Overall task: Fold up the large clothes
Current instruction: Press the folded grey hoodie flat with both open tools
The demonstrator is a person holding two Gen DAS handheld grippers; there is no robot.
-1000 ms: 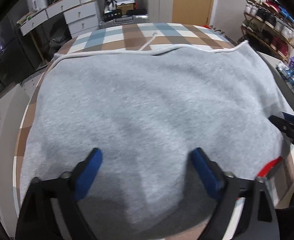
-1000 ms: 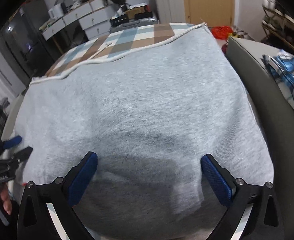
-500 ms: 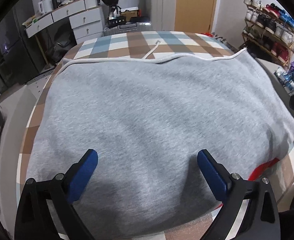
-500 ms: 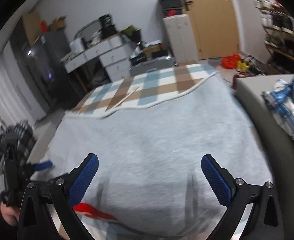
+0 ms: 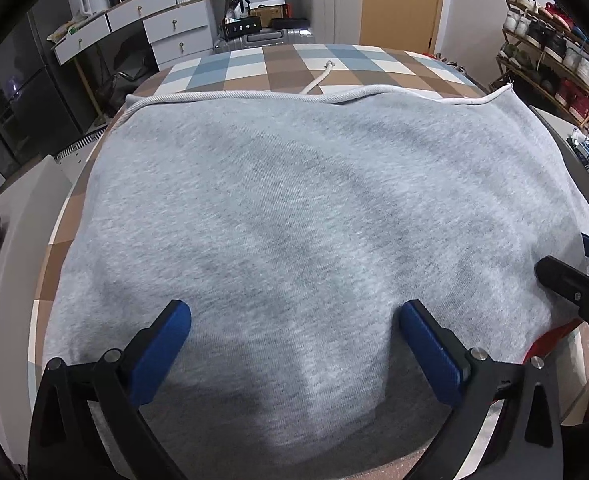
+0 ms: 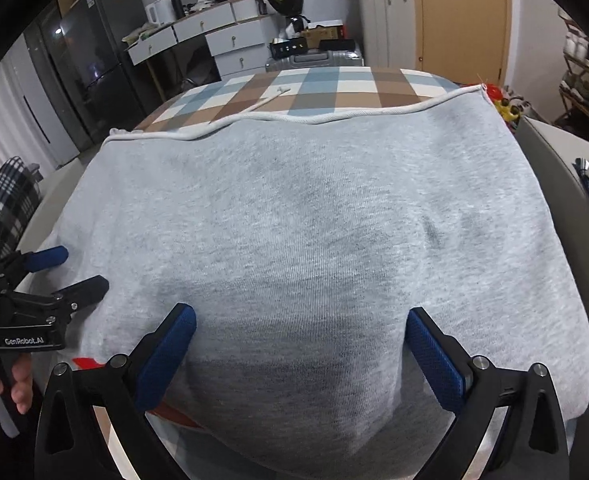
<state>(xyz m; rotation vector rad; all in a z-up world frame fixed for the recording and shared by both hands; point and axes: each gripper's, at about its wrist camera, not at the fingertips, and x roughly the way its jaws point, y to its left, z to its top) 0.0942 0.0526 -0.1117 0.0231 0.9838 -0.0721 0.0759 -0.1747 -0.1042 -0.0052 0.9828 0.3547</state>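
Step in hand: I judge I am about to take the near hem of the grey sweatshirt (image 5: 294, 208) with both grippers for the next fold; nothing is gripped yet.

Left gripper (image 5: 294, 344): jaws spread wide, empty, hovering over the near part of the cloth. The blue pads (image 5: 162, 348) frame a soft ridge of fabric.

Right gripper (image 6: 302, 344): also wide apart and holding nothing, poised over the near right part of the same cloth. From the left wrist view I see it at the right margin (image 5: 574, 280).

Where the sweatshirt lies: spread flat on the checked desk (image 5: 334, 64), covering most of it, directly ahead of and beneath both grippers. Its white-edged far border (image 6: 334, 116) runs across the far side, with a white drawstring (image 5: 318, 78) trailing onto the checked cloth beyond.

Doing it well: I should lower both grippers evenly, pinch all layers at the near edge and not just the top one, and keep the two grips well apart so the hem stays taut. Then lift and carry it straight toward the white-edged border, matching the corners.

Risk: the cloth looks thick and soft; a shallow bite may slip. A red patch (image 6: 84, 362) shows under the near edge, and I cannot tell what it is.
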